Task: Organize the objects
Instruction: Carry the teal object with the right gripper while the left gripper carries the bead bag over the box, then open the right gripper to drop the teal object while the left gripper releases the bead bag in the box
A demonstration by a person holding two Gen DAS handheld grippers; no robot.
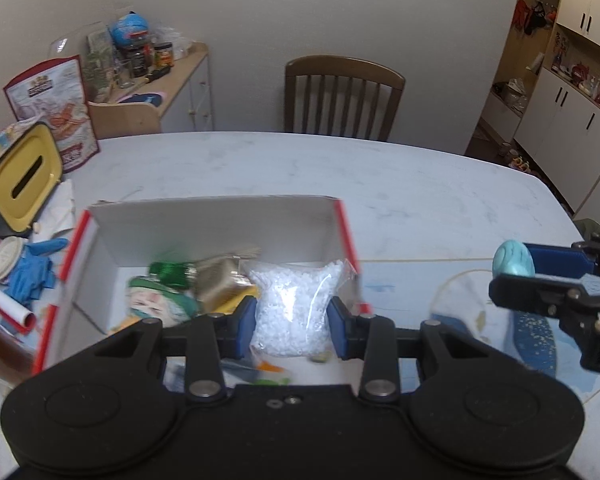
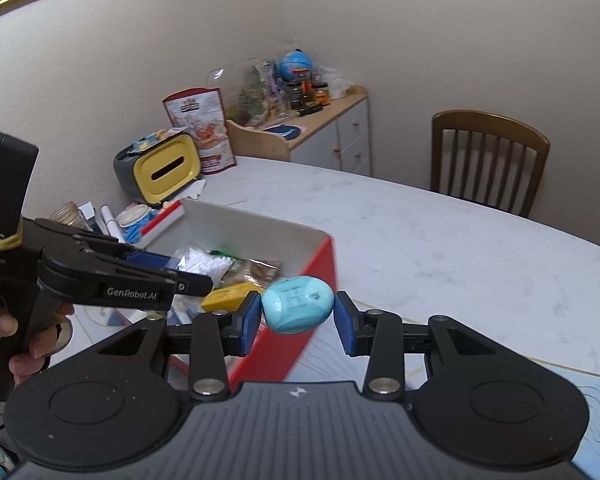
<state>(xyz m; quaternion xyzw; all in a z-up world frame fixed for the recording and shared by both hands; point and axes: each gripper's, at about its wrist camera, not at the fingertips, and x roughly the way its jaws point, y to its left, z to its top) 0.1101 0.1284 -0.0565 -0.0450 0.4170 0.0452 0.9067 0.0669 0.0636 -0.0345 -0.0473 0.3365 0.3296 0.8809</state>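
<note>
Far out at nine o'clock in the left wrist view sits a yellow-lidded bin [image 1: 26,176] with a dark slot, smooth plastic, and crumpled blue gloves [image 1: 34,270] just below it on the pale marbled table [image 1: 400,184]. Now the cardboard box [image 1: 220,224], white inside with red edges, open-topped, holding a green-hatted figure [image 1: 156,300] and a tan packet. Dead centre, the left gripper [image 1: 291,316]: its blue-padded jaws are clamped on a clear bag of white beads [image 1: 294,308], soft and bulging, pinched at both sides and hanging over the box's near right corner (the bag looks motion-blurred). Out at three o'clock, the right gripper [image 1: 516,268] carries a turquoise egg [image 1: 514,262]. Over to the right wrist view: the egg [image 2: 298,304], smooth, glossy, faintly marked, is squeezed between the right jaws, touching both pads, poised above the box's red outer wall [image 2: 316,300]. A slatted wooden chair [image 2: 488,160] stands at one o'clock.
</note>
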